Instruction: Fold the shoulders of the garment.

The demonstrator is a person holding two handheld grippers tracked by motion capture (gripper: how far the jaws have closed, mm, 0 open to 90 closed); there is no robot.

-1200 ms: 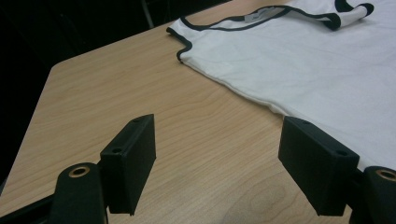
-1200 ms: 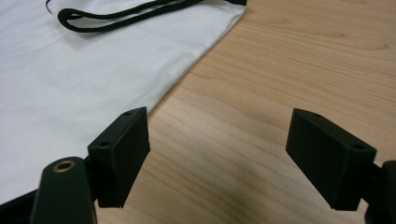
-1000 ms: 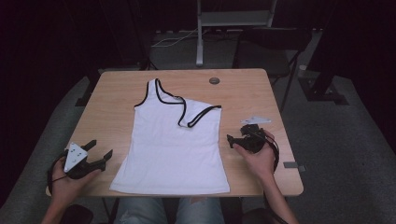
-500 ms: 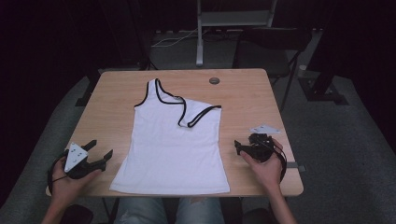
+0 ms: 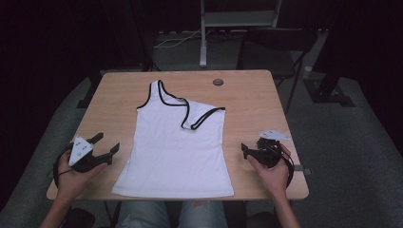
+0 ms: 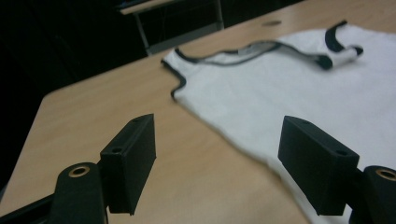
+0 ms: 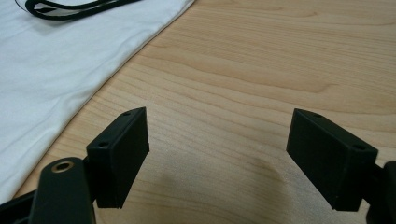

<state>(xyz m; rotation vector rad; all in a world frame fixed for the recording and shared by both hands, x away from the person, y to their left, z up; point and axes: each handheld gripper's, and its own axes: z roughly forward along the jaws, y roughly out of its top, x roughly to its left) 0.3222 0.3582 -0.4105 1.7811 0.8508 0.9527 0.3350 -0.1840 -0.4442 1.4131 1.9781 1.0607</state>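
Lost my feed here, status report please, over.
Left gripper open, right gripper open, both empty. White tank top flat between them, one strap folded over. Nothing in the way.

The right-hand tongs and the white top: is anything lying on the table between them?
No. In the high view, bare wooden table separates the right tongs from the white top.

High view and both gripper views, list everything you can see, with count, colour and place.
White sleeveless top with black trim: one, flat in the table's middle, one strap folded over.
Light wooden table: one, under everything.
Small dark round disc: one, far table edge.
Metal stand: one, grey, on the floor beyond the table.
Left tool: one, black, open, left of the top.
Right tool: one, black, open, right of the top.
Hands: two, at the near table edge.
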